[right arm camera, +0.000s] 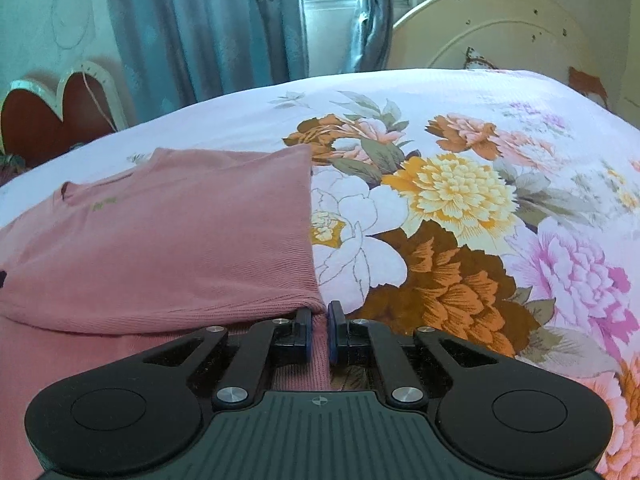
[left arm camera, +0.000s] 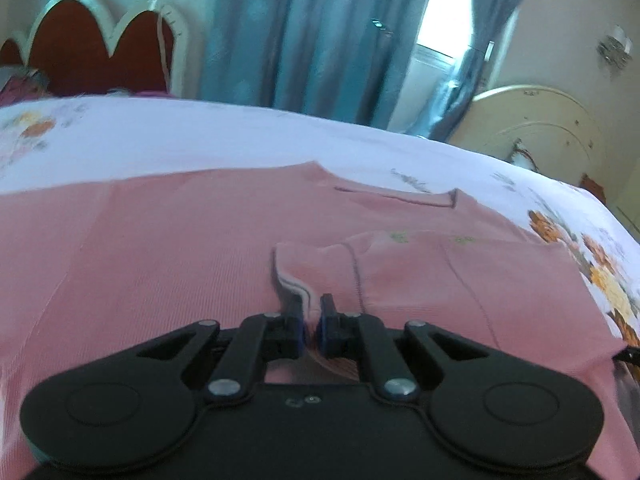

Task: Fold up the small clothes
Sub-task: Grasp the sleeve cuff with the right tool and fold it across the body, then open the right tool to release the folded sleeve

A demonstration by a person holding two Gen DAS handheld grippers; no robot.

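Observation:
A pink ribbed garment lies spread on the bed, with a sleeve folded over its middle; the sleeve's pale-edged cuff points toward me. My left gripper is shut on a pinch of the pink fabric just below that cuff. In the right wrist view the same pink garment fills the left side, one layer folded over another. My right gripper sits at the garment's right edge, near the folded layer's corner. Its jaws are nearly together with a strip of the pink fabric caught between them.
The floral bedsheet lies bare to the right of the garment. A red headboard with white trim stands at the far left. Blue curtains and a bright window hang behind the bed, and a cream rounded board stands at the far right.

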